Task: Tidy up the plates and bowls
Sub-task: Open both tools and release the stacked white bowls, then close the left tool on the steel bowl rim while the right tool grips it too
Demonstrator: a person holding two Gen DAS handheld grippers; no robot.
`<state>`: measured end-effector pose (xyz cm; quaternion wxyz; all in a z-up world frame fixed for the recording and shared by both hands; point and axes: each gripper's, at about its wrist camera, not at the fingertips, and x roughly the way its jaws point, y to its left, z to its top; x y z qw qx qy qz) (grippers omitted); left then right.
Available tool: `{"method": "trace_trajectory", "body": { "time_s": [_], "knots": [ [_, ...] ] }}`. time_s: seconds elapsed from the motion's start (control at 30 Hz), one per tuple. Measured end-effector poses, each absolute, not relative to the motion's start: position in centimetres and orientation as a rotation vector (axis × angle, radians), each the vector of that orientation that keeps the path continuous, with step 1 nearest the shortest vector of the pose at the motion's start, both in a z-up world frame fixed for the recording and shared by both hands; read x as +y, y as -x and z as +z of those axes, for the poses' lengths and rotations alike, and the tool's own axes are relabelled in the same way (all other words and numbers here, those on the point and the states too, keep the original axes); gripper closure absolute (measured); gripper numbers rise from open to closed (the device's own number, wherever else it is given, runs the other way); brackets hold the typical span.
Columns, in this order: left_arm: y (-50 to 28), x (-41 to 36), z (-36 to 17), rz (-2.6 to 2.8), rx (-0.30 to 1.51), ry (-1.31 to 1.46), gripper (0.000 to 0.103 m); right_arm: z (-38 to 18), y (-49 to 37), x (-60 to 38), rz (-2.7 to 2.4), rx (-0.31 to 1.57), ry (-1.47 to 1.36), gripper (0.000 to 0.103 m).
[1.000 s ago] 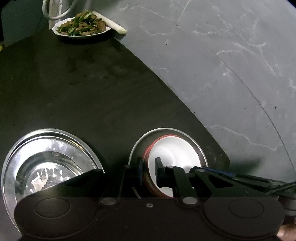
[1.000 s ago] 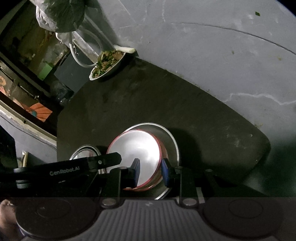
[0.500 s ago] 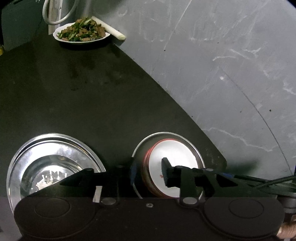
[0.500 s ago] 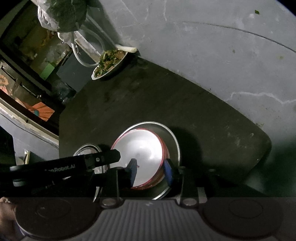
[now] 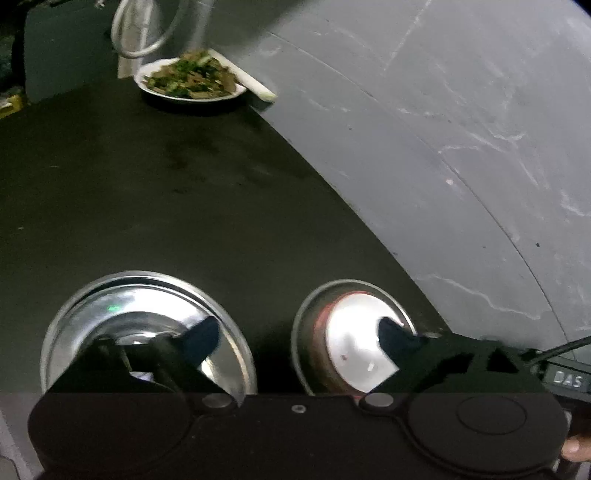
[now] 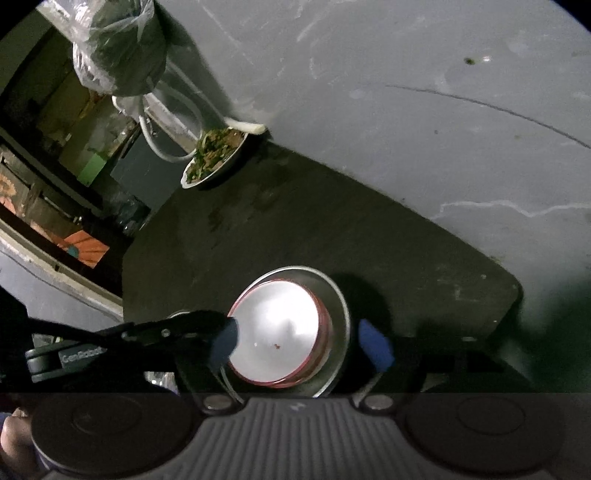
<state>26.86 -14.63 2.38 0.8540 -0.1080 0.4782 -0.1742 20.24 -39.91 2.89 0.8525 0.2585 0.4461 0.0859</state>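
Red-rimmed bowl, round and glossy white, is sitting inside a steel plate at 6 o'clock. Right gripper fingers are gaping wide around it; left gripper fingers are spreading, partly hiding a shiny steel bowl.

steel bowls: 2 | red-rimmed bowl: 1 | plate of food: 1 | hose: 1 | plastic bag: 1

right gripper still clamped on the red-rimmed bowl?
No. The right gripper is open, its fingers either side of the red-rimmed bowl resting in the steel bowl.
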Motion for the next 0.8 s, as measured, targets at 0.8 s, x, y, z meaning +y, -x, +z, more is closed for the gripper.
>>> {"method": "trace_trajectory", "body": {
  "time_s": [0.8],
  "knots": [
    [-28.0,-15.7,1.6,-0.393,1.080,-0.178,0.001,0.3,-17.6,-41.7,0.009,0.971,-0.444,0.000]
  ]
}}
